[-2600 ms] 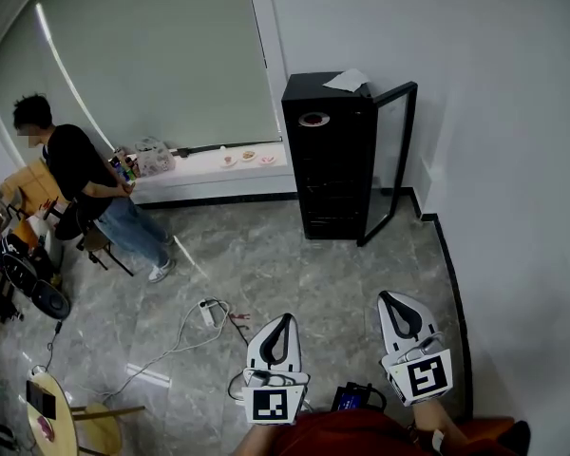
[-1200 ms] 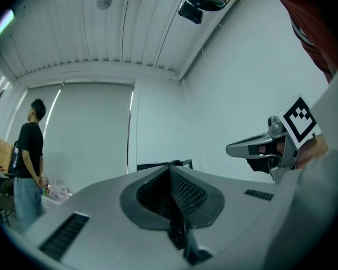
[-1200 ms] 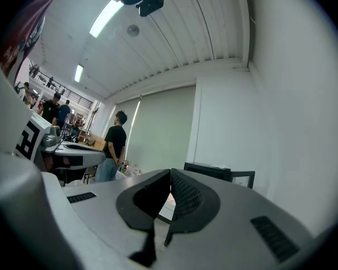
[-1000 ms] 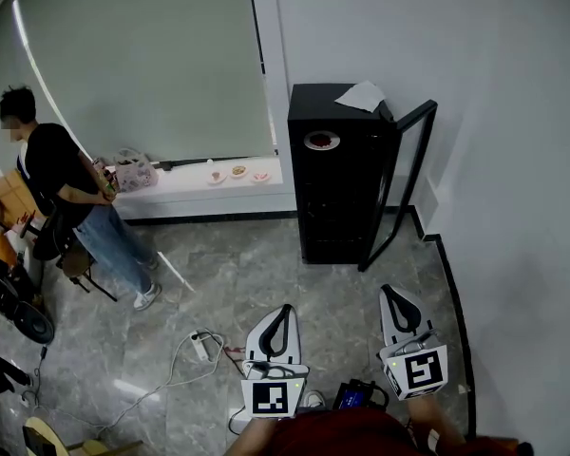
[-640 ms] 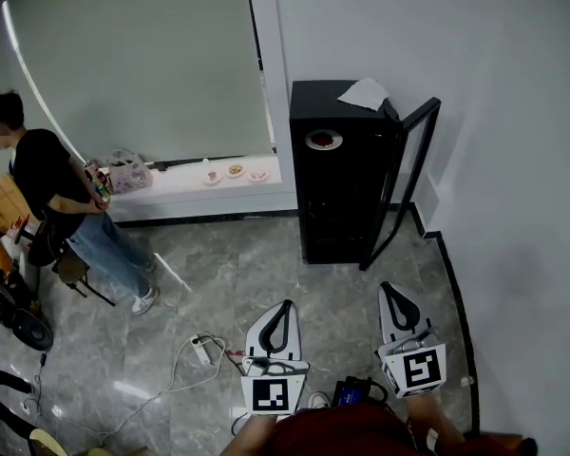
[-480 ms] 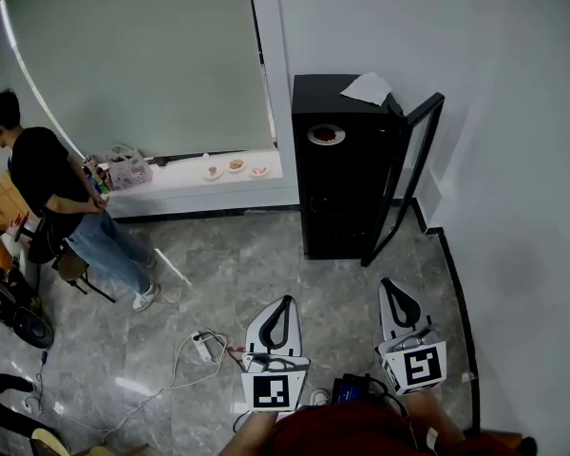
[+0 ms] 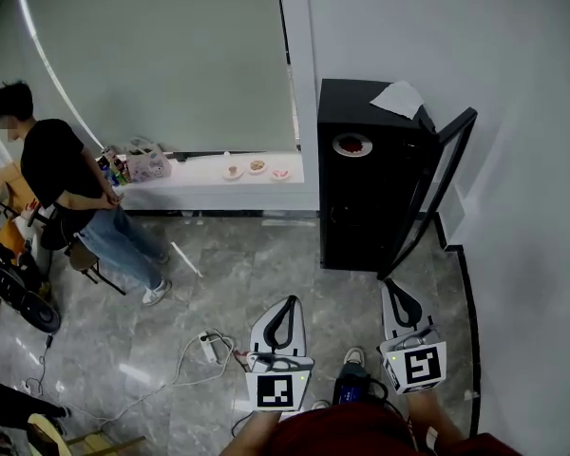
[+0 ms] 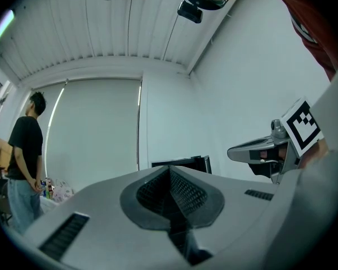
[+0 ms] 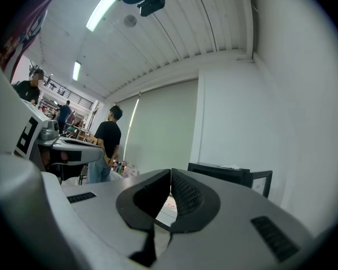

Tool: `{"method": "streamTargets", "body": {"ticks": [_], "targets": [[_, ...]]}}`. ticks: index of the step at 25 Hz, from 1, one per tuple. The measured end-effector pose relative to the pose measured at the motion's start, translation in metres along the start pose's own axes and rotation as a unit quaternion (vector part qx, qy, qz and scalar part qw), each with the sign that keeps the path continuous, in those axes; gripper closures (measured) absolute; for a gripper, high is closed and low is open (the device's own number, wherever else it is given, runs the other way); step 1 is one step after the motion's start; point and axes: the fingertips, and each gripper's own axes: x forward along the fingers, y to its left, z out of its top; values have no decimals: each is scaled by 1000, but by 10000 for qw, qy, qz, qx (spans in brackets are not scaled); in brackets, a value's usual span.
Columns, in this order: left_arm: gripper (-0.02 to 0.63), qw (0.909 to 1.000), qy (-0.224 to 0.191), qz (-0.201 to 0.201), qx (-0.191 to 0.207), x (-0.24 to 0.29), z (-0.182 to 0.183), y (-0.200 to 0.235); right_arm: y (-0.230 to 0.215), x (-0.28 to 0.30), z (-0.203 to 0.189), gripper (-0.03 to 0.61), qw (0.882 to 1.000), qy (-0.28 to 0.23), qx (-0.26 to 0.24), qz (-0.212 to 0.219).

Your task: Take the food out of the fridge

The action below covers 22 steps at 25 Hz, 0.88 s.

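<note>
A black fridge (image 7: 370,183) stands against the far wall with its glass door (image 7: 435,190) swung open to the right. A plate of red food (image 7: 352,144) shows near the fridge's top front. White paper (image 7: 403,99) lies on its top. Its top edge shows in the left gripper view, fridge (image 8: 183,164), and in the right gripper view, fridge (image 9: 225,174). Both grippers hover low in the head view, well short of the fridge: the left gripper (image 7: 286,302) and the right gripper (image 7: 389,286), each shut with nothing between the jaws.
A person in a black shirt (image 7: 66,183) stands at the left by a low white ledge (image 7: 204,183) that carries small plates (image 7: 256,168) and a bag. A power strip with white cable (image 7: 209,346) lies on the marble floor. A white wall runs along the right.
The view has shifted, so the fridge now sits further right and slightly lower in the head view. Both grippers stay shut and low. The person at the left has turned a little.
</note>
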Motion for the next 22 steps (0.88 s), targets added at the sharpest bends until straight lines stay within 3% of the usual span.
{"method": "streamTargets", "body": {"ticks": [10,22], "targets": [[599,9999,14,166,29,95,-10,7,-62,79,-11,555,10000,2,40,55],[598,9998,86,177,55,206,-20,-14,-149,148,-20,555,10000,-53,31,43]]}}
